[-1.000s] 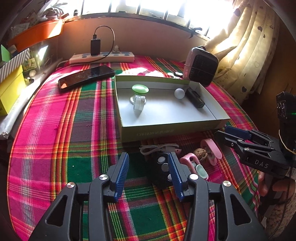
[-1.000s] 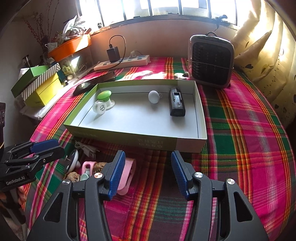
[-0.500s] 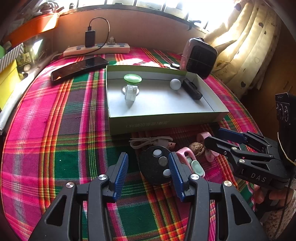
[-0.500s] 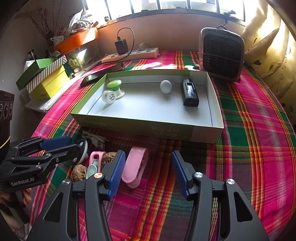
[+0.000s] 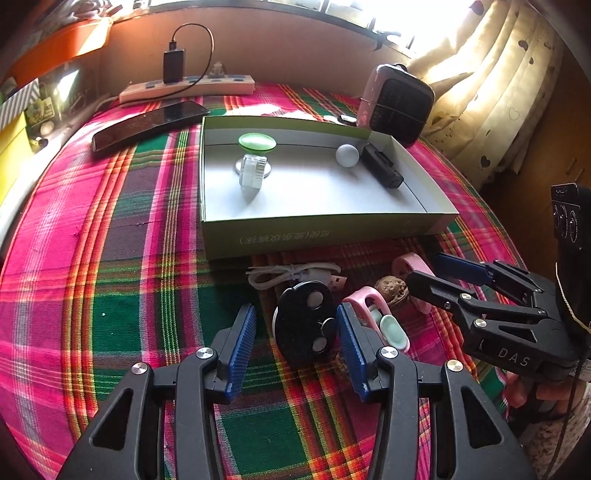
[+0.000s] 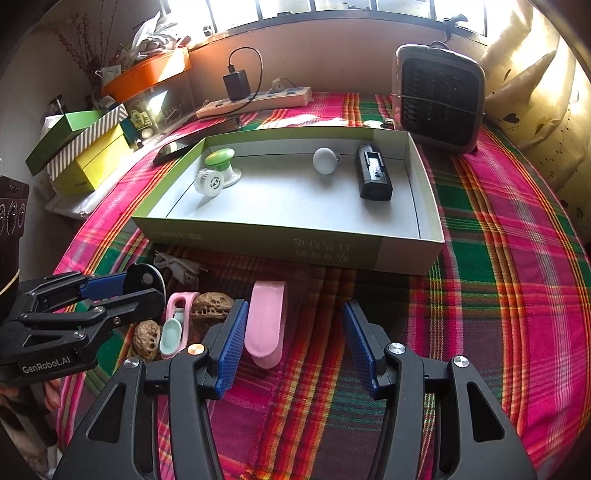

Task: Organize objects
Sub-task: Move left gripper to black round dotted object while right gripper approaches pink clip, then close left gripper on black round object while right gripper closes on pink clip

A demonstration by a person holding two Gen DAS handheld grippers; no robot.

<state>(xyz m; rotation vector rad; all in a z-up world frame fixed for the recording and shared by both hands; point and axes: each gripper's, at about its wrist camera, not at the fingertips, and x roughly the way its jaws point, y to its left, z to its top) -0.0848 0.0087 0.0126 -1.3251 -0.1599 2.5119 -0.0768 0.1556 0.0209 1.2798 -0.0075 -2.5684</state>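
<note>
Ahead of the fingers a round table under a plaid cloth (image 6: pixel 498 229) in pink, green and red runs to a plain tan wall (image 6: pixel 332 62). Above the wall a window (image 6: pixel 332 7) lets in strong sunlight that washes out the panes and throws bright patches on the cloth. To the right of the fingers hangs a cream curtain (image 5: pixel 491 96) with small dark hearts. To the left, a ledge carries an orange tray (image 6: pixel 147 74) and stacked yellow and green boxes (image 6: pixel 85 155).

Light: strong sun from the window (image 6: pixel 332 7), blown out.
Shadows: before the box (image 6: pixel 258 243).
Edges: fisheye bending, dark corners.
</note>
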